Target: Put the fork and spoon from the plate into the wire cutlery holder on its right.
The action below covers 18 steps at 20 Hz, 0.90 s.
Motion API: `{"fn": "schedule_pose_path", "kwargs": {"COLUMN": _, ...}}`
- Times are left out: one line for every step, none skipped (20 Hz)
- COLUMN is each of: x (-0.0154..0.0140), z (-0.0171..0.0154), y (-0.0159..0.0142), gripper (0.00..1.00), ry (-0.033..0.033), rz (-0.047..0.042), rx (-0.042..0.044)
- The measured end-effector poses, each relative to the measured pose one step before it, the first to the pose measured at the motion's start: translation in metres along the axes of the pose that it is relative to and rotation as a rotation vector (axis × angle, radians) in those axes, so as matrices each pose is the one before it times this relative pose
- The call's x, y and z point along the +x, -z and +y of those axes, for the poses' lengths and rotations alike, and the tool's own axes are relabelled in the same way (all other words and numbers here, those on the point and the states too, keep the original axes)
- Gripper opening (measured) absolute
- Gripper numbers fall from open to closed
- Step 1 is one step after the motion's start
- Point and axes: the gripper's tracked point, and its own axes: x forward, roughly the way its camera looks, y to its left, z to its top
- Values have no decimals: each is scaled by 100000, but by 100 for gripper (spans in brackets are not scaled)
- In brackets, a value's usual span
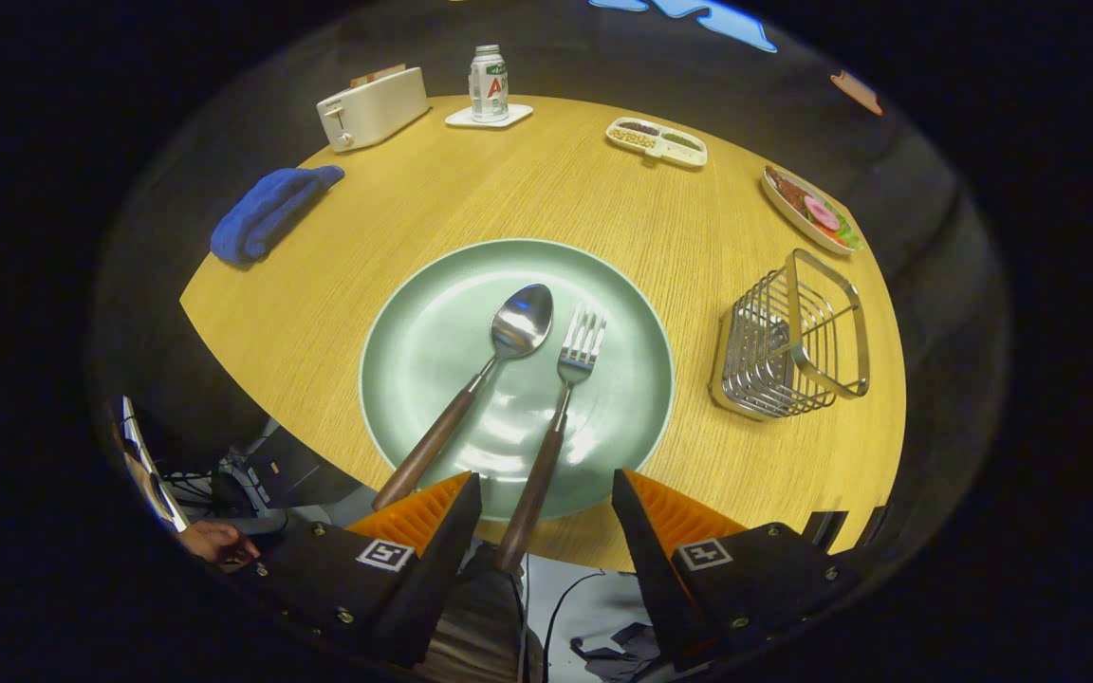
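Gripper (546, 498): fingers spread wide apart, grasping nothing, poised over the near edge of the counter (338, 285). The fork's handle end lies between the fingers without touching either.

Hand (214, 543): a person's hand low beside the gripper body, off the counter's near edge.

Plate (414, 351): round, pale green, just ahead of the fingers on the wooden counter; its near rim lies between the fingertips.

Fork (554, 427): dark wooden handle, metal tines; lies on the plate, tines pointing away, handle overhanging the near rim.

Spoon (480, 379): matching wooden handle, bowl up; lies on the plate just beside the fork, angled, handle end overhanging the rim next to one finger.

Wire cutlery holder (788, 346): metal wire basket with a hoop handle, on the counter near the plate, apart from it.

Blue cloth (267, 211): bunched, beyond the plate on the opposite side.

Food plate (812, 211): oval, with sliced items, beyond the holder.

Divided tray (657, 140): white, small compartments filled.

Bottle (489, 83): upright on a white coaster (518, 116), far edge.

Toaster (372, 106): cream, far edge, beside the bottle.
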Motion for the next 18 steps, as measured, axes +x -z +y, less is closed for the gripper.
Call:
{"fn": "schedule_pose_path", "kwargs": {"x": 137, "z": 27, "y": -82, "gripper": 86, "ry": -434, "rz": 664, "rx": 514}}
{"fn": "schedule_pose_path", "kwargs": {"x": 136, "z": 16, "y": -10, "gripper": 86, "ry": 94, "rz": 514, "rx": -20}}
{"fn": "schedule_pose_path", "kwargs": {"x": 129, "z": -149, "y": 17, "gripper": 84, "ry": 542, "rz": 940, "rx": -454}}
{"fn": "schedule_pose_path", "kwargs": {"x": 797, "z": -155, "y": 244, "gripper": 84, "ry": 1540, "rz": 1224, "rx": -656}}
{"fn": "schedule_pose_path", "kwargs": {"x": -34, "z": -782, "y": -12, "gripper": 83, "ry": 2899, "rz": 1541, "rx": -1906}}
{"fn": "schedule_pose_path", "kwargs": {"x": -209, "z": -335, "y": -202, "gripper": 61, "ry": 2105, "rz": 1170, "rx": -2332}}
{"fn": "schedule_pose_path", "kwargs": {"x": 33, "z": -506, "y": -193, "gripper": 54, "ry": 1837, "rz": 966, "rx": -2440}}
{"fn": "schedule_pose_path", "kwargs": {"x": 314, "z": -148, "y": -73, "gripper": 37, "ry": -328, "rz": 581, "rx": -1258}}
{"fn": "schedule_pose_path", "kwargs": {"x": 77, "z": -35, "y": -228, "gripper": 31, "ry": -586, "rz": 823, "rx": -525}}
{"fn": "schedule_pose_path", "kwargs": {"x": 61, "z": 43, "y": -113, "gripper": 31, "ry": -420, "rz": 984, "rx": -331}}
{"fn": "schedule_pose_path", "kwargs": {"x": 33, "z": -71, "y": -49, "gripper": 31, "ry": 120, "rz": 1218, "rx": -751}}
{"fn": "schedule_pose_path", "kwargs": {"x": 38, "z": -178, "y": -256, "gripper": 31, "ry": 740, "rz": 789, "rx": -1194}}
{"fn": "schedule_pose_path", "kwargs": {"x": -26, "z": -85, "y": -362, "gripper": 31, "ry": 816, "rz": 174, "rx": -1963}}
{"fn": "schedule_pose_path", "kwargs": {"x": -159, "z": 123, "y": -429, "gripper": 31, "ry": 205, "rz": -94, "rx": -2086}}
{"fn": "schedule_pose_path", "kwargs": {"x": -118, "z": 430, "y": -433, "gripper": 31, "ry": -1356, "rz": -954, "rx": -1679}}
{"fn": "schedule_pose_path", "kwargs": {"x": 102, "z": 382, "y": -273, "gripper": 31, "ry": -668, "rz": -41, "rx": -2007}}
{"fn": "schedule_pose_path", "kwargs": {"x": 76, "z": 143, "y": -122, "gripper": 31, "ry": 245, "rz": 826, "rx": -2062}}
{"fn": "schedule_pose_path", "kwargs": {"x": 573, "z": -206, "y": 281, "gripper": 30, "ry": 1013, "rz": 1751, "rx": -1446}}
